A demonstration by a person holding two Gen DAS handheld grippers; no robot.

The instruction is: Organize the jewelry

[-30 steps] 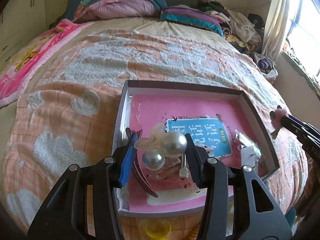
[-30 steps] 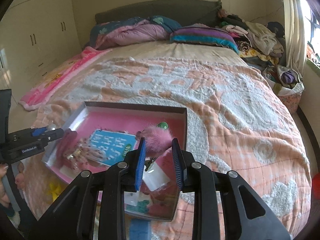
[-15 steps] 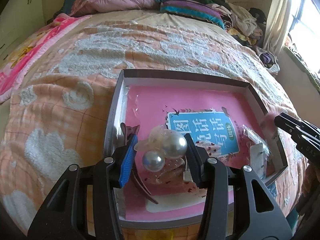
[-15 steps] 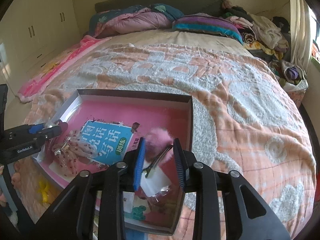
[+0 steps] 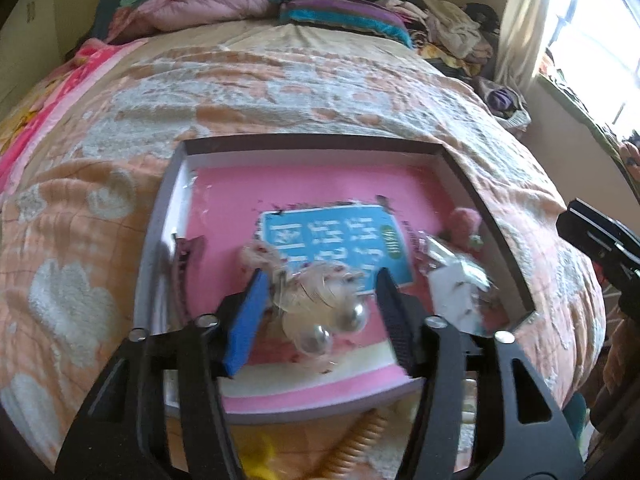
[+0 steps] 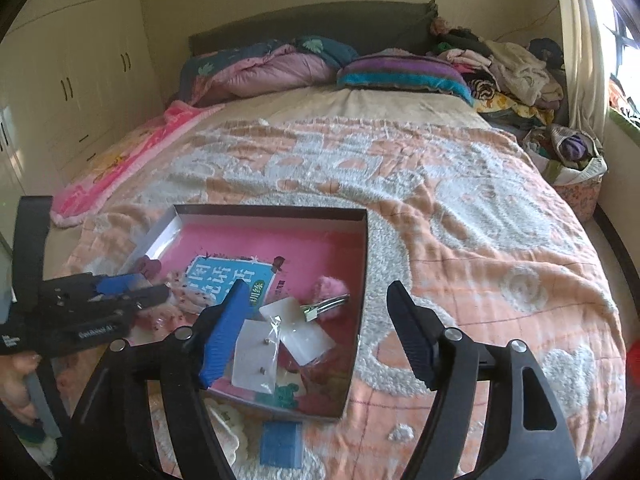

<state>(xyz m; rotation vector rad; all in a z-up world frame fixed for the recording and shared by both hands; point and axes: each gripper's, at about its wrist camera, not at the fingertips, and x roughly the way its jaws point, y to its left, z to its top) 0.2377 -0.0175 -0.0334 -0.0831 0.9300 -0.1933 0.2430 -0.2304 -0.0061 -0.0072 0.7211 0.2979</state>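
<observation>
A shallow box lined in pink lies on the orange blanket. My left gripper hangs over its near part with jaws opening. A pearl hair piece sits loose between them with a gap on each side. My right gripper is over the box's right side, its jaws opening wide with nothing between them. The pink pompom clip lies on the box floor just past its fingertips. The left gripper shows at the left edge of the right wrist view, and the right gripper at the right edge of the left wrist view.
In the box lie a blue card, a dark red hair clip and white earring cards in plastic. A small blue box and an orange coil tie lie on the blanket in front. Pillows and clothes are piled at the bed's head.
The right jaws spread wide and let go of the pink pompom clip, which now rests in the box. The left jaws widened and the pearl piece came loose between them.
</observation>
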